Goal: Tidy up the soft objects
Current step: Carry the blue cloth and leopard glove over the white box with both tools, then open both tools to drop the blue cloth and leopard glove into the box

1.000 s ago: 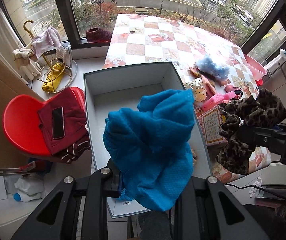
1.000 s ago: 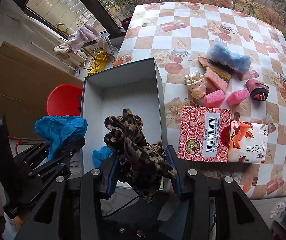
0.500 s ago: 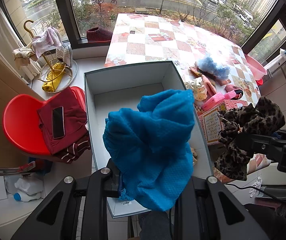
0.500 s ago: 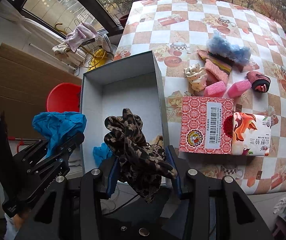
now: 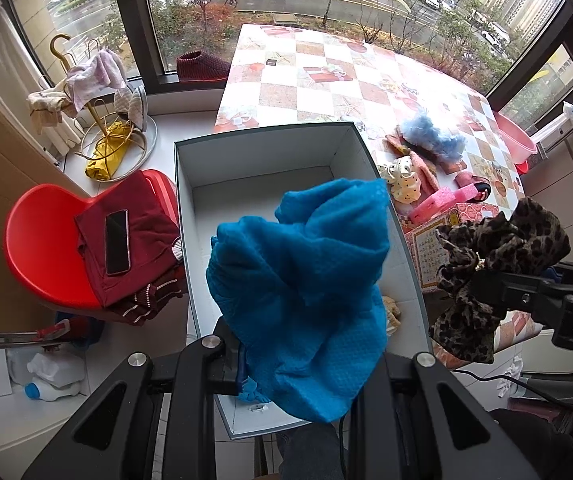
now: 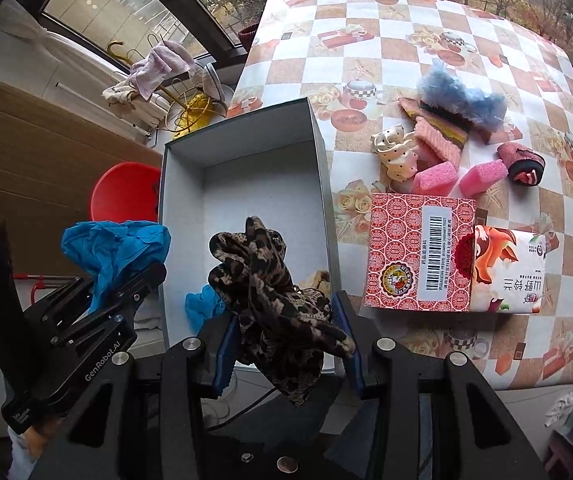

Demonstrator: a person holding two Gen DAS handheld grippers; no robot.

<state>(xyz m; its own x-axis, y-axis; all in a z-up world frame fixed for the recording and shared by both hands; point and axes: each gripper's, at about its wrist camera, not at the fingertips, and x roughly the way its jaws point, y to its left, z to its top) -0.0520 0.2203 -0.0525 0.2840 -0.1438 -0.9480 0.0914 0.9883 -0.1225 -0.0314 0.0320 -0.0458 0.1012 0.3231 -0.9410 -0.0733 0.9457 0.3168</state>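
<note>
Little changed over last second: left claw (image 5: 306, 364) still clamped on blue cloth (image 5: 302, 276) above grey box (image 5: 262, 148); right claw (image 6: 286, 344) still gripping leopard cloth (image 6: 274, 292), drifted slightly toward 3 o'clock. Neither dropped yet.

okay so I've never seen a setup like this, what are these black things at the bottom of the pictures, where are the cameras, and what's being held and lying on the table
There is no robot. A person carries a two-finger clamp in each hand, and a fisheye camera on each looks forward along its fingers. The black bars at the bottom are those fingers.

In the left view, the left hand-held gripper is shut on a blue cloth. In the right view, the right hand-held gripper is shut on a leopard-print cloth. Both hang above an open grey box.

On the checked table lie pink sponges, a fluffy blue item, a dotted cream scrunchie and a red patterned carton.
</note>
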